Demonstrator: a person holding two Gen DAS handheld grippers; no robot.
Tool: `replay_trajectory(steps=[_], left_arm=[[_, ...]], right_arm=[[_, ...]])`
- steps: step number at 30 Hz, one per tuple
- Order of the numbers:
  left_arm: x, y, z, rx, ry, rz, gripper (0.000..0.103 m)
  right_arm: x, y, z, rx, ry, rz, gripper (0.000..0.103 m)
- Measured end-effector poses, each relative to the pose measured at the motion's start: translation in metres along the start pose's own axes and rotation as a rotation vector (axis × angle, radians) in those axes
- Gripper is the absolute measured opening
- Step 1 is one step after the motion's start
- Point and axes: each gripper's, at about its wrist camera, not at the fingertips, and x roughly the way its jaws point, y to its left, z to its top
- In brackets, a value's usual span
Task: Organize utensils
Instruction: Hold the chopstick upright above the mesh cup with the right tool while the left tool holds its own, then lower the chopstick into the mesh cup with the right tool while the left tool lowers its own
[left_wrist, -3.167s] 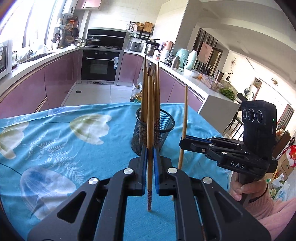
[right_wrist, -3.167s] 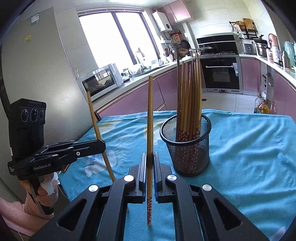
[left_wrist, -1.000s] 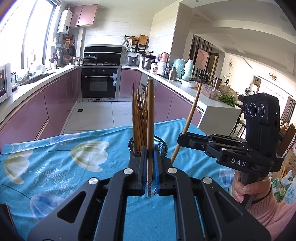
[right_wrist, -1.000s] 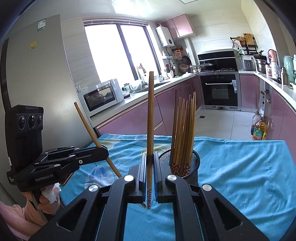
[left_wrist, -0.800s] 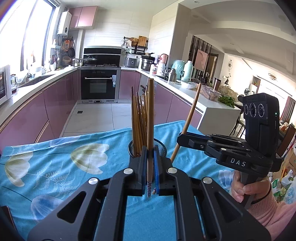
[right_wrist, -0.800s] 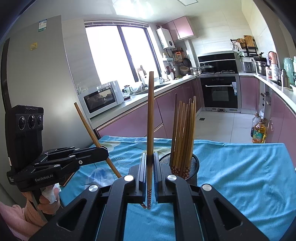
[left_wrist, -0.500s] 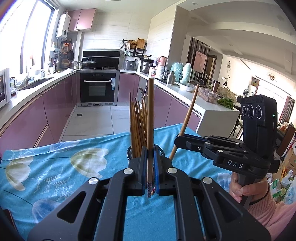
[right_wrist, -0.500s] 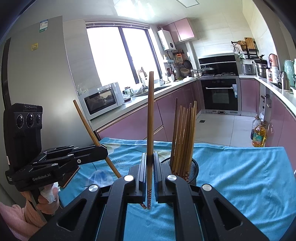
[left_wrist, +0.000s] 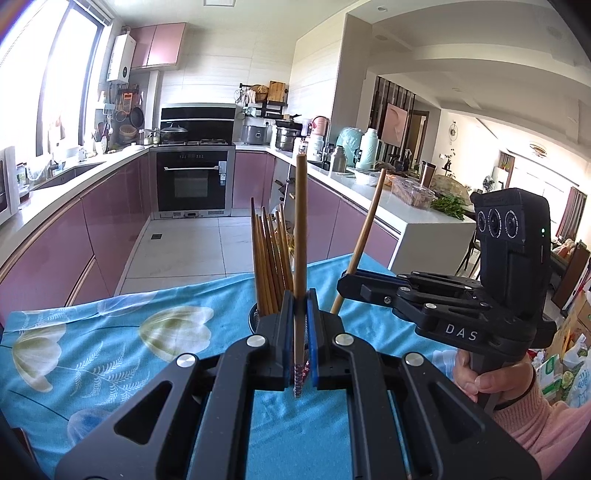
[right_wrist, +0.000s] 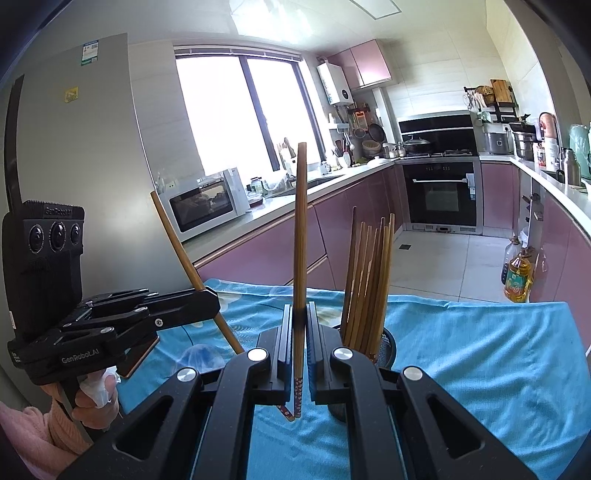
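The left tool (left_wrist: 300, 334) pinches one chopstick (left_wrist: 300, 236) upright between its blue pads, the patterned tip poking out below them, and the right tool (right_wrist: 300, 341) likewise clamps its own chopstick (right_wrist: 300, 240) upright. Both are held above the table (right_wrist: 480, 350) with its blue flowered cloth, just in front of the black mesh holder (right_wrist: 386, 341), which stands on the cloth filled with a bundle of chopsticks (right_wrist: 367, 280) leaning together. In each view the other tool appears to the side with its stick slanting.
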Motion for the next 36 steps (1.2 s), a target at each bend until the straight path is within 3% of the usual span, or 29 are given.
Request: replay_trajectory(steps=[36], left_arm=[[-0.013, -0.007, 0.015, 0.036, -0.043, -0.021, 0.007]], right_arm=[[-0.004, -0.005, 0.020, -0.011, -0.054, 0.004, 0.006]])
